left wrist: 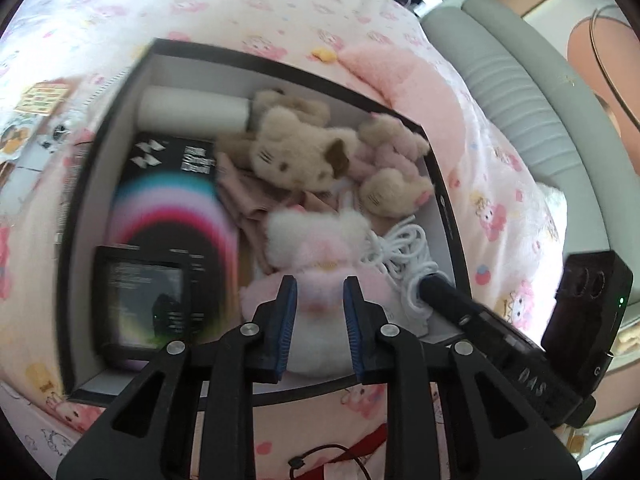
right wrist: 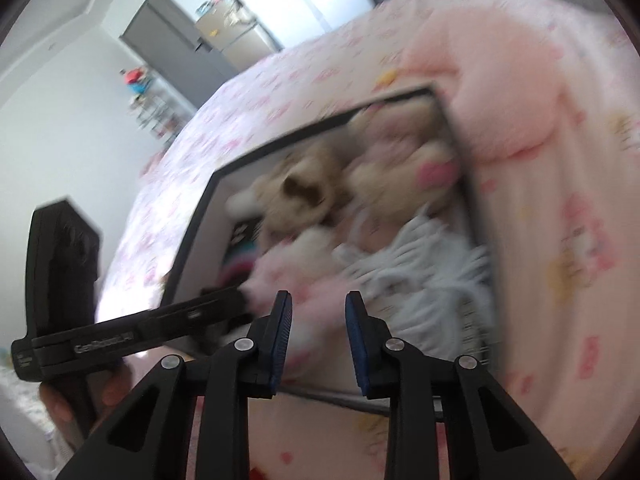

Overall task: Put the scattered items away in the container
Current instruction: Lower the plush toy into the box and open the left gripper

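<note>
A black-rimmed box (left wrist: 100, 184) with white inside walls lies on the bed. It holds a beige cat plush (left wrist: 296, 156), a pink-and-white plush (left wrist: 316, 240), a white cord (left wrist: 400, 248), a black rainbow-printed book (left wrist: 172, 200), a white roll (left wrist: 192, 110) and a small black box (left wrist: 140, 300). My left gripper (left wrist: 320, 292) hangs over the near end, narrowly parted, its pads pressing into the pink-and-white plush. My right gripper (right wrist: 318, 300) stands parted above the blurred pink plush (right wrist: 288, 276). In the left wrist view its tip (left wrist: 426, 286) sits by the cord.
The bed sheet (left wrist: 240, 12) is pink with cartoon prints. A fluffy pink pillow (left wrist: 392, 72) and a grey padded headboard (left wrist: 520, 92) lie beyond the box. Cards and stickers (left wrist: 40, 100) lie to its left, a red strap with a black cord (left wrist: 340, 456) in front. A hand (right wrist: 80, 400) holds the left gripper.
</note>
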Demonstrator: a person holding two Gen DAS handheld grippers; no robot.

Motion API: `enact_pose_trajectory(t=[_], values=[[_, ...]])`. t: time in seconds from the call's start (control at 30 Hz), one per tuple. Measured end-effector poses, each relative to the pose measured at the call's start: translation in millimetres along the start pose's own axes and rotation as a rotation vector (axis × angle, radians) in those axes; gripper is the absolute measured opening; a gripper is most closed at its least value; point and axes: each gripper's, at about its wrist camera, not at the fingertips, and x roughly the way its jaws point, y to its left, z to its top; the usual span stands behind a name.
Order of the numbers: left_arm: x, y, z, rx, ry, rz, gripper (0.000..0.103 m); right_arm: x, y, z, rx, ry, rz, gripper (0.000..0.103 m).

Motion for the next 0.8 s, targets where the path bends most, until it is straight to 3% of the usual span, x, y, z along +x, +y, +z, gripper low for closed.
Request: enact_pose_trajectory(t=[0.1,0.2,0.3,0.43,0.53,0.63,0.8], values=[[4,8,6,-0.03,0.01,-0.029,0.026,-3,-2,3,-0.015,-0.039,-0.103,0.025],[9,5,7,-0.016,0.034,-0.099,0.037,9,-1,3,-0.042,-0.002,-0.146,0.025],[26,-2,7,0.0,0.073,-0.075,0.045,13,5,2,-0.109,0.002,-0.209,0.025],[48,-2,2,0.007,0.156,0.012,0.045,23,3,0,-0.1,0.056,-0.157,0.025],[42,-7,0,0.023,0.132,0.029,0.032,29,1,-3,-0.096,0.085,-0.138,0.025],[27,-18,1,0.074,0.086,0.122,0.031,24,0,-4,-0.086,0.088,-0.12,0.025],[5,-18,7,0.08,0.045,0.013,0.031,23,0,-5,-0.073,0.082,-0.127,0.025]])
